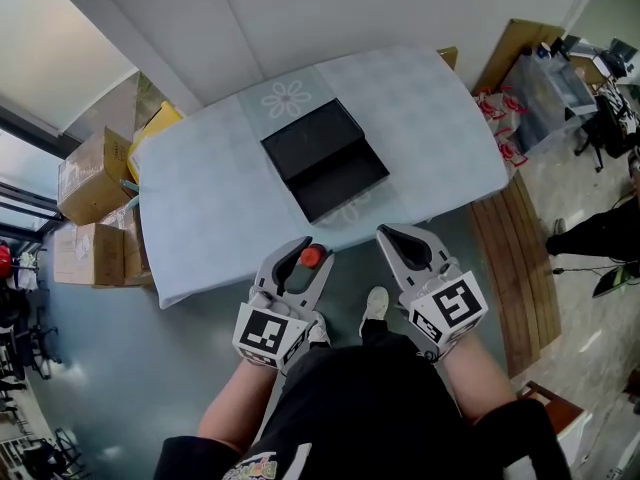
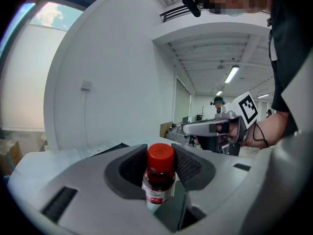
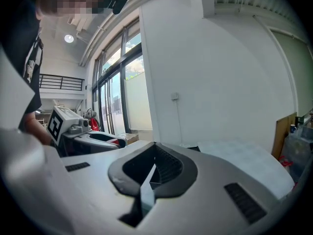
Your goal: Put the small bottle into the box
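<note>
Far left, cardboard boxes (image 1: 92, 173) are stacked on the floor beside the table's left edge. The table (image 1: 200, 198) wears a pale blue cloth, and the black box (image 1: 325, 160) lies open at its middle, set at an angle, one corner close to the near edge.

Now the left gripper (image 1: 308, 250) — it is off the table, just short of the near edge and on the near-left side of the box. Its jaws stand fairly wide, but they are not empty: the small bottle (image 1: 311, 257) is clamped between them. The left gripper view shows it plainly. The left gripper (image 2: 160, 165) has its dark ribbed pads (image 2: 132, 168) pressed on either side of the small bottle (image 2: 159, 173), which stands upright with its red cap on top, dark glass below and a pale label lower down.

A white shoe (image 1: 374, 308) shows on the floor between the two tools.

On to the right gripper (image 1: 390, 236) — it too hangs short of the near edge, near the box's near corner. In its own view the right gripper (image 3: 155, 151) has its jaws brought together, nothing between the pads.

Far right, wooden boards (image 1: 515, 268) lie on the floor beyond the table's right edge.
</note>
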